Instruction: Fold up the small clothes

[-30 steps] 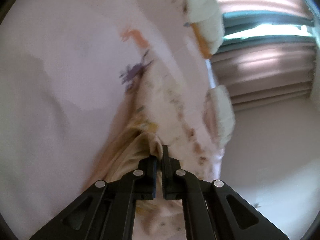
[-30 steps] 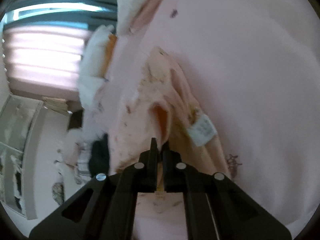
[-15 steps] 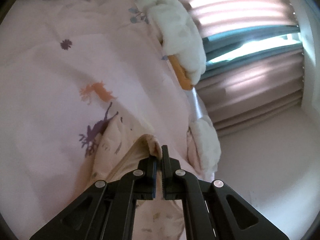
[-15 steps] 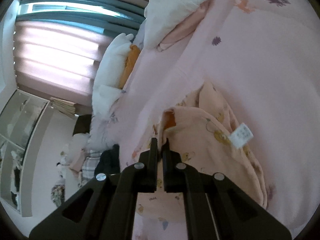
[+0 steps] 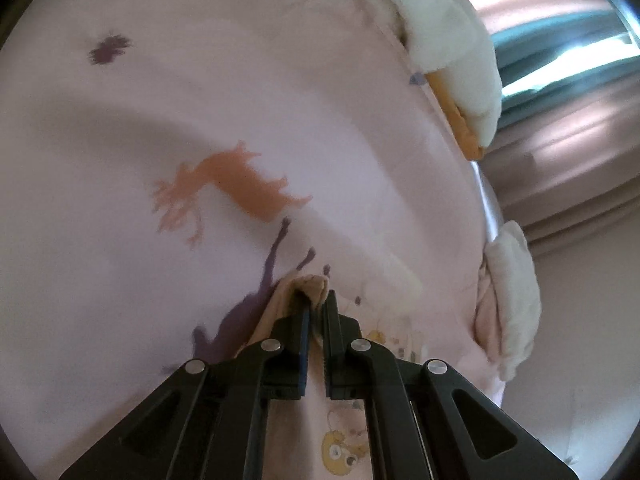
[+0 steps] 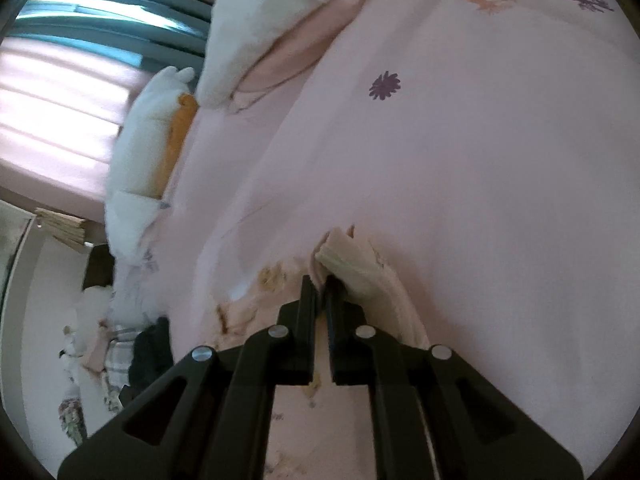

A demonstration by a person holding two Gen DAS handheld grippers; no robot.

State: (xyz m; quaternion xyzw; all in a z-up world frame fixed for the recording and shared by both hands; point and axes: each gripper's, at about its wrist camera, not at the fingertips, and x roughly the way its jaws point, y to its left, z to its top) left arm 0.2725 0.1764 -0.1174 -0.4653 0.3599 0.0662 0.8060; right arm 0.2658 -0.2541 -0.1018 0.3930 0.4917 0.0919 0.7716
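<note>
Carried further across the pink deer-print bedsheet point(image 5: 280, 128), peach garment point(image 5: 308, 286) pinched in both left gripper point(image 5: 316, 300) and right gripper point(image 6: 318, 284).

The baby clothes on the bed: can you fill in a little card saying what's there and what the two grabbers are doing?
garment: small peach baby garment with bear prints
surface: pink bedsheet with deer prints
left gripper: jaws shut on a garment edge
right gripper: jaws pinching another edge
nearby: white pillows by the curtain
fold: not finished
</note>
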